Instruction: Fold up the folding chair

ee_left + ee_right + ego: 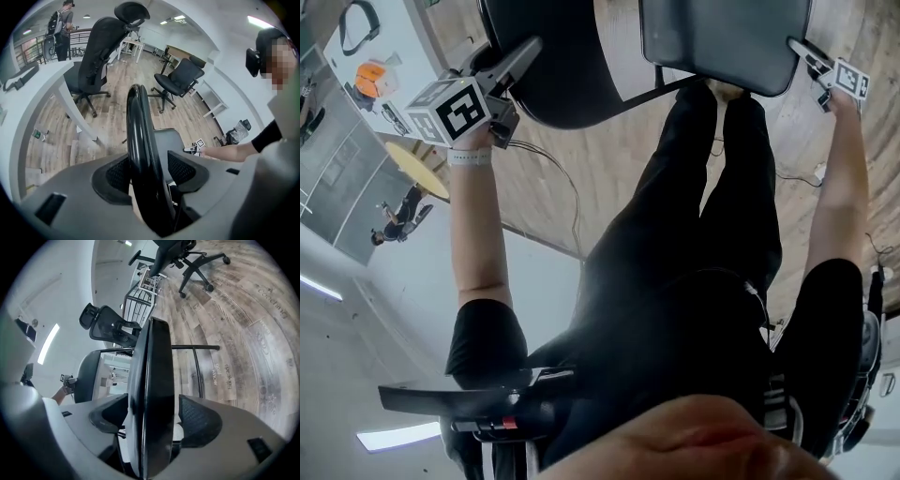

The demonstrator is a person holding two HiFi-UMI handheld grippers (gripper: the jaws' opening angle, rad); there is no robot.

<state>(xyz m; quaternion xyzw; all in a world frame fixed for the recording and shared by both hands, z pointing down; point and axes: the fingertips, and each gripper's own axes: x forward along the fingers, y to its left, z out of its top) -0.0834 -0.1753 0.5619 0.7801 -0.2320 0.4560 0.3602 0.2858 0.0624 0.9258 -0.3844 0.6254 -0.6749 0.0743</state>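
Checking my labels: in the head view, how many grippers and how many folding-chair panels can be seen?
Grippers: 2 (left gripper, right gripper)
Folding-chair panels: 2 (black panel, grey panel)
Total: 4

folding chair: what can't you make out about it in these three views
- Legs and hinge: head view, hidden by the person's legs and cut off at the top edge.
- Backrest and seat: head view, far parts cut off by the top edge.
- Hinge again: right gripper view, the edge-on seat between the open right tongs blocks it.
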